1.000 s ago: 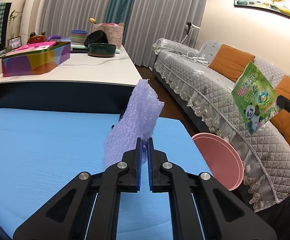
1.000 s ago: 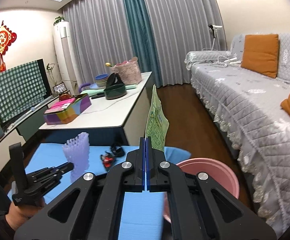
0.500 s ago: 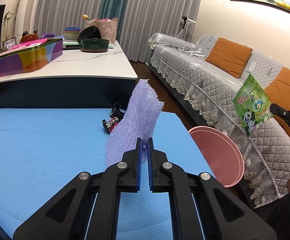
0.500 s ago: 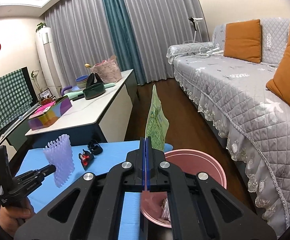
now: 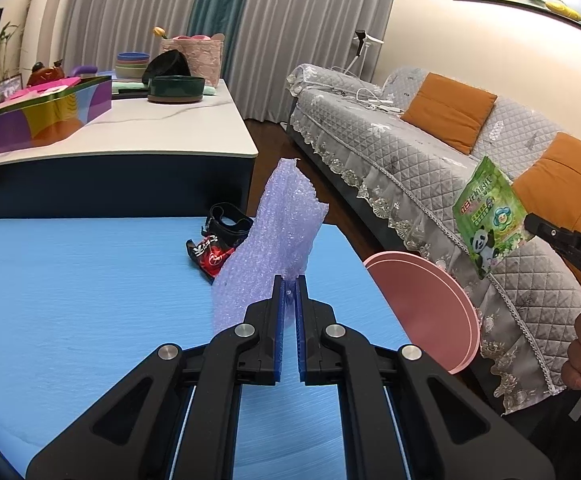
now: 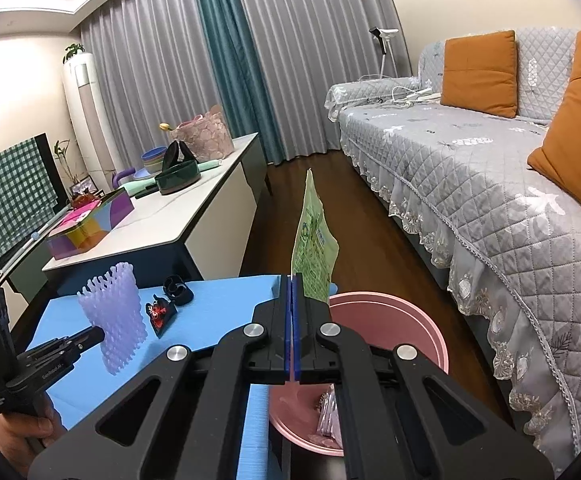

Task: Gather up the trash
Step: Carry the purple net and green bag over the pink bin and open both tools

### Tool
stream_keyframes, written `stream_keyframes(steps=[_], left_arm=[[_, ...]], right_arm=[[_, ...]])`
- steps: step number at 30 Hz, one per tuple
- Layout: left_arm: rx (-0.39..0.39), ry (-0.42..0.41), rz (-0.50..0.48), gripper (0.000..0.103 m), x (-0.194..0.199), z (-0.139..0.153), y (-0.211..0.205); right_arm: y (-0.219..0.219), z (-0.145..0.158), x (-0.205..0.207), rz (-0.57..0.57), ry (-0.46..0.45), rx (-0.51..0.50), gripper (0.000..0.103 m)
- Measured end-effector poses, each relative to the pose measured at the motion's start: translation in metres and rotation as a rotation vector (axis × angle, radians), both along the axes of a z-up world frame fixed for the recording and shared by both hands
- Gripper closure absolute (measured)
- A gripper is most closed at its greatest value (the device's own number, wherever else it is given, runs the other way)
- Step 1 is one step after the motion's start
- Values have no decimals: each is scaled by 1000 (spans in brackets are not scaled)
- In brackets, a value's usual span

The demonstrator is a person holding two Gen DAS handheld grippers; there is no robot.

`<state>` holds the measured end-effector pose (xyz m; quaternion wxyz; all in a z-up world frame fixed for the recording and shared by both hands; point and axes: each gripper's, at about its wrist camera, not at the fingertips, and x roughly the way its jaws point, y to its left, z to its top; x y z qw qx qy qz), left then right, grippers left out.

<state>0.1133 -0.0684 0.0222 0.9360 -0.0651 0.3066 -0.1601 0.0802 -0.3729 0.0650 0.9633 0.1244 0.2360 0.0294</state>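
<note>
My left gripper (image 5: 289,286) is shut on a piece of purple bubble wrap (image 5: 278,240) and holds it upright above the blue mat (image 5: 70,300); it also shows in the right wrist view (image 6: 115,312). My right gripper (image 6: 293,284) is shut on a green panda snack bag (image 6: 313,248), held over the pink bin (image 6: 418,320). The bag (image 5: 488,220) and bin (image 5: 430,304) also show in the left wrist view, to the right of the mat. The bin holds some clear wrapper trash (image 6: 326,412).
A red and black wrapper (image 5: 208,254) and a black ring-shaped object (image 5: 230,220) lie at the mat's far edge. A white table (image 5: 130,128) with a colourful box and bowls stands behind. A grey sofa (image 6: 490,184) with orange cushions runs along the right.
My right gripper has carried the snack bag down and over the pink bin, whose inside now shows. My left gripper with the bubble wrap has shifted slightly; more of the wrappers on the mat show.
</note>
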Motion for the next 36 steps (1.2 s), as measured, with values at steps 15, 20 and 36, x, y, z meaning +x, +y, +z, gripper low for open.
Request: stream_keyframes(steps=[15,20,36], left_arm=[[-6,5,-30,98,2,-2,-9],[-3,9,-45,98,3,-3,-13],[-30,7,-168,98,15,4,-63]], right_arm=[[6,-6,6,5,19,-21,102],[3,-6,7,3,20,-18,102],[-14,-23,8,-17,59,-14,102]])
